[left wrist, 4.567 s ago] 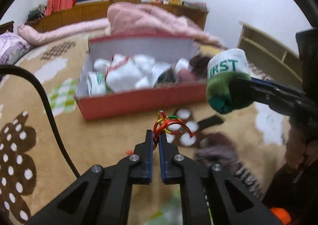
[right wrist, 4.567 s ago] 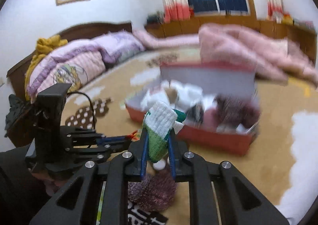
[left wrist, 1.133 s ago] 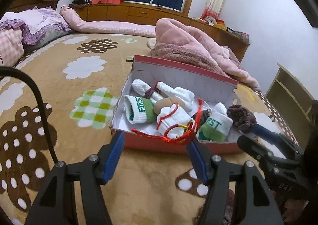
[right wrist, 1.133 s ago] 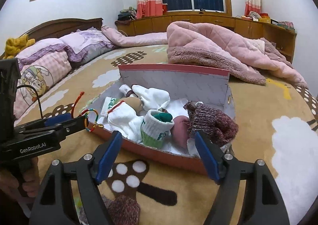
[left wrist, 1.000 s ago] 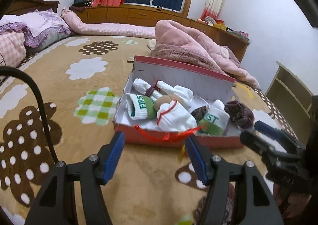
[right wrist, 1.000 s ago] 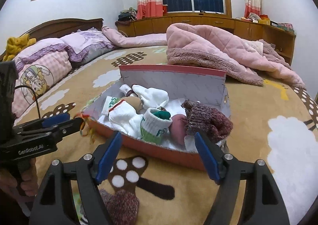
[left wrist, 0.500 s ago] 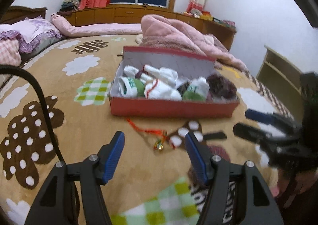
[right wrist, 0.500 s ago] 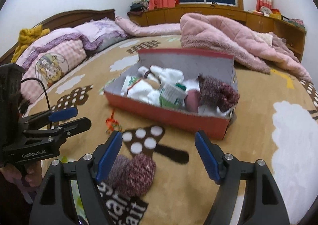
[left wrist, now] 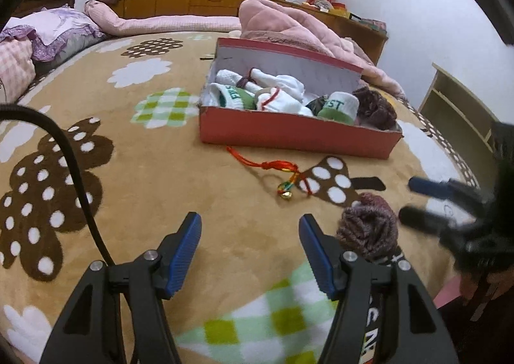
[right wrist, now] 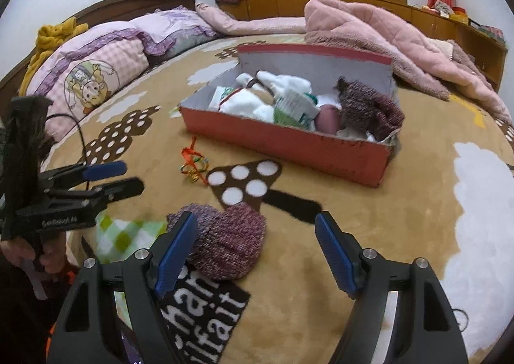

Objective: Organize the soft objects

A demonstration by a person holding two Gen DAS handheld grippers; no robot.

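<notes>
A red cardboard box (left wrist: 289,135) (right wrist: 289,142) on the bed holds several rolled socks, white and green ones and a maroon knit one (right wrist: 369,106). A red braided cord with a small bell (left wrist: 276,171) (right wrist: 192,164) lies on the blanket in front of the box. A maroon knit sock (right wrist: 225,241) (left wrist: 369,232) lies loose close to me. My left gripper (left wrist: 250,248) is open and empty, near the blanket. My right gripper (right wrist: 253,245) is open and empty, with its left finger just beside the loose maroon sock.
The tan blanket (left wrist: 160,171) has brown and white flower patches. A pink quilt (right wrist: 385,32) lies bunched behind the box. Pillows (right wrist: 106,55) sit at the far left by the headboard. A wooden shelf (left wrist: 459,106) stands at the right.
Both grippers let go and opened, the right leaving its green sock in the box. The red cord fell from the left gripper onto the blanket. Both pulled back from the box.
</notes>
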